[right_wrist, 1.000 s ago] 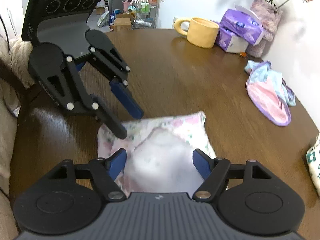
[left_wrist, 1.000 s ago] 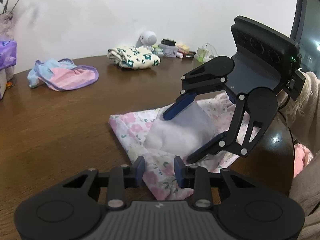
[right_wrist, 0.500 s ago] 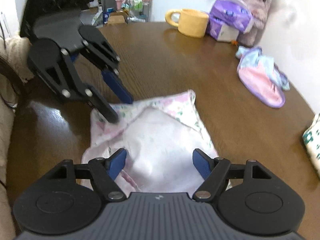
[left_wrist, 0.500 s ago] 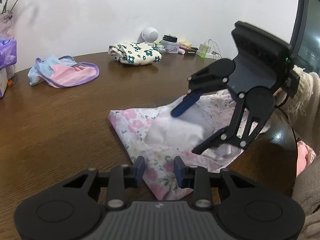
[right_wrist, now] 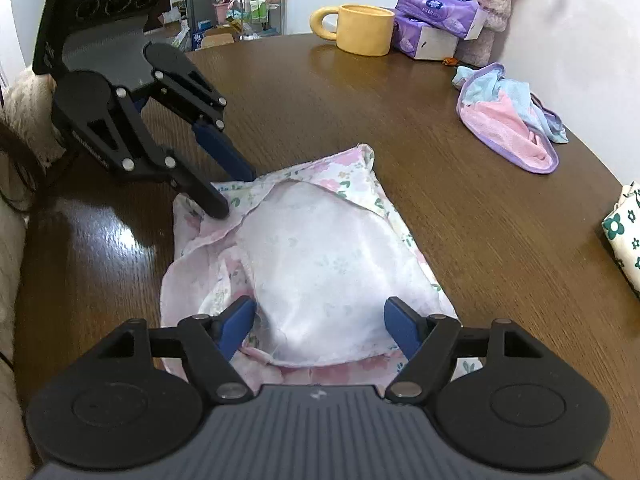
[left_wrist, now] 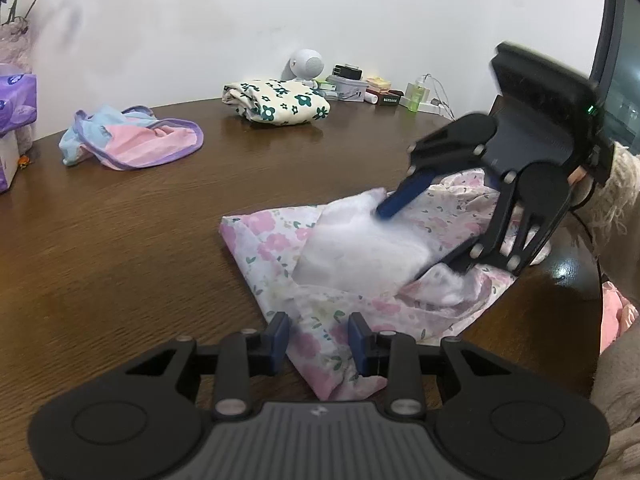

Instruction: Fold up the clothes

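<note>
- The pink floral garment point(left_wrist: 280, 248) lies partly folded near the edge of the brown wooden worktop point(left_wrist: 132, 248), its pale inner side turned up in the middle and flowered edges showing around it.
- The left gripper point(left_wrist: 318, 330) sits low at one end of the garment; its blue-tipped fingers point(left_wrist: 279, 330) stand a little apart with a fold of the cloth lying between them, though neither visibly presses it.
- From the right wrist view, the left gripper point(right_wrist: 230, 190) points down at the cloth's far corner, its fingers apart, one tip touching the fabric.
- The right gripper point(right_wrist: 320, 322) rests over the opposite end, fingers point(right_wrist: 400, 326) spread wide, the pale fabric bulging between them without being pinched.
- From the left wrist view, the right gripper point(left_wrist: 416, 236) shows one blue finger laid on the pale panel and the other low by the cloth's edge.
- A pink and blue garment point(left_wrist: 132, 142) lies crumpled well apart on the worktop.
- A folded cream cloth with dark green flowers point(left_wrist: 280, 102) sits near the wall.
- A yellow mug point(right_wrist: 360, 28) stands beside purple tissue packs point(right_wrist: 436, 4) at the worktop's far side.
</note>
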Action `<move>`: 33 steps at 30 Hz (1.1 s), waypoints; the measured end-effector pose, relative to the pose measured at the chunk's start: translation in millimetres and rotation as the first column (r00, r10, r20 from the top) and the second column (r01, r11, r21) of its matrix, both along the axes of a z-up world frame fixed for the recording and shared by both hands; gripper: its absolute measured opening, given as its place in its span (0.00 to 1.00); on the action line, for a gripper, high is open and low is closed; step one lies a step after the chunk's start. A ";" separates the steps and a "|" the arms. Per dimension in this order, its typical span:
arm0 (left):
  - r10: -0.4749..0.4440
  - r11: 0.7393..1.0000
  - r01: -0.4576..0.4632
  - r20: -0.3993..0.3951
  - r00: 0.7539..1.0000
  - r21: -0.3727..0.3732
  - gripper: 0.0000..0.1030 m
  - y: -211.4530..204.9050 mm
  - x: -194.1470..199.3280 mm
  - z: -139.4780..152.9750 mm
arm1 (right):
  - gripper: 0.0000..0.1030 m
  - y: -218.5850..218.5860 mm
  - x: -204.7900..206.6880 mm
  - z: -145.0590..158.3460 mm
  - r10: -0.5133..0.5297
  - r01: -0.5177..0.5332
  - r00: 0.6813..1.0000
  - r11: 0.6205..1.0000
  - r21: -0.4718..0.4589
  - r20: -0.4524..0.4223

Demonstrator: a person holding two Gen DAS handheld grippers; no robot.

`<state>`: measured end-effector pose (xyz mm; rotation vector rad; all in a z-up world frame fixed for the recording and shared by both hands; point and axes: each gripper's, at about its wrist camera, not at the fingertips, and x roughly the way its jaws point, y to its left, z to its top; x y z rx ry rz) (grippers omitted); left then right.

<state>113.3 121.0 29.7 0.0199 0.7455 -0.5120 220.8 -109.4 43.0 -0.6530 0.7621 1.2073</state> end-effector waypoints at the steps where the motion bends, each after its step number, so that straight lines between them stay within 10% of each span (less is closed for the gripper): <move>1: 0.002 1.000 -0.002 0.000 1.000 0.000 0.29 -0.2 0.0 -0.1 | 0.71 -3.8 -0.4 5.5 -0.004 0.004 1.000 1.000 0.016 0.006; 14: 0.015 1.000 -0.015 0.001 1.000 0.014 0.29 -2.8 -0.4 1.0 | 0.69 -19.9 -29.4 34.5 0.009 -0.010 1.000 0.991 0.132 0.005; 20: 0.023 1.000 -0.023 0.005 1.000 0.021 0.29 -2.8 -4.8 3.0 | 0.27 -9.3 -46.3 14.4 0.070 -0.066 0.996 0.995 0.069 -0.049; 33: 0.058 0.998 -0.058 -0.004 0.998 0.006 0.33 0.9 -9.7 5.7 | 0.18 -24.9 -27.3 -14.0 -0.027 0.036 0.994 0.995 0.092 -0.106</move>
